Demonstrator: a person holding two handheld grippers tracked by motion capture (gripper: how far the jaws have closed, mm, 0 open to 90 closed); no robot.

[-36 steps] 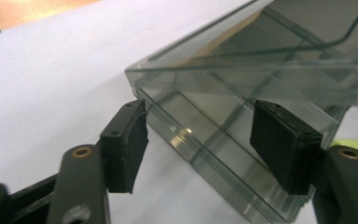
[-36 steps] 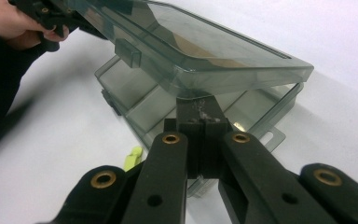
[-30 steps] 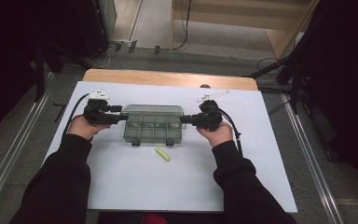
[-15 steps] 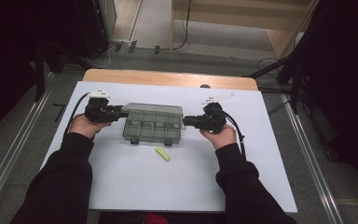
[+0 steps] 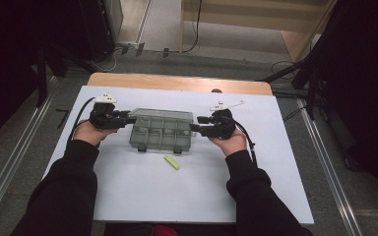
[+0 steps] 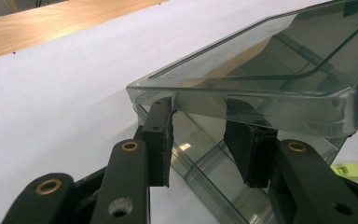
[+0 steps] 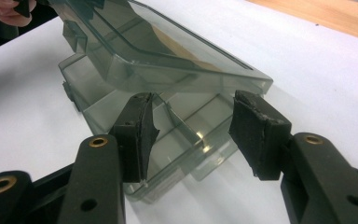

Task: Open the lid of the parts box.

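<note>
White table sheet (image 5: pixel 187 196): covers the work surface, with a strip of bare wooden tabletop (image 5: pixel 177 81) showing at its far edge; both grippers work over its far half.

Clear compartment box (image 5: pixel 161 131): smoky transparent plastic with inner dividers, lying on the sheet directly between the two grippers. In the left gripper view the box (image 6: pixel 261 93) has its hinged lid raised off the base, the lid's corner edge lying just above and ahead of the pads. In the right gripper view the box (image 7: pixel 168 93) fills the space ahead of the jaws, with the lid tilted up away from the base and the divided base open beneath it.

Left gripper (image 5: pixel 128 118): held in the person's left hand at the box's left end. In its own view the left gripper (image 6: pixel 205 140) has its jaws apart, the near end of the box lying between the pads, the lid rim touching or just above the tip of the left-hand pad.

Right gripper (image 5: pixel 195 128): held at the box's right end. In its own view the right gripper (image 7: pixel 191 135) has its jaws spread wide, clamping nothing, with the corner of the base between and just beyond the pads.

Yellow-green strip (image 5: pixel 172 162): a small flat piece lying on the sheet, nearer the person than the box and apart from both sets of jaws.
</note>
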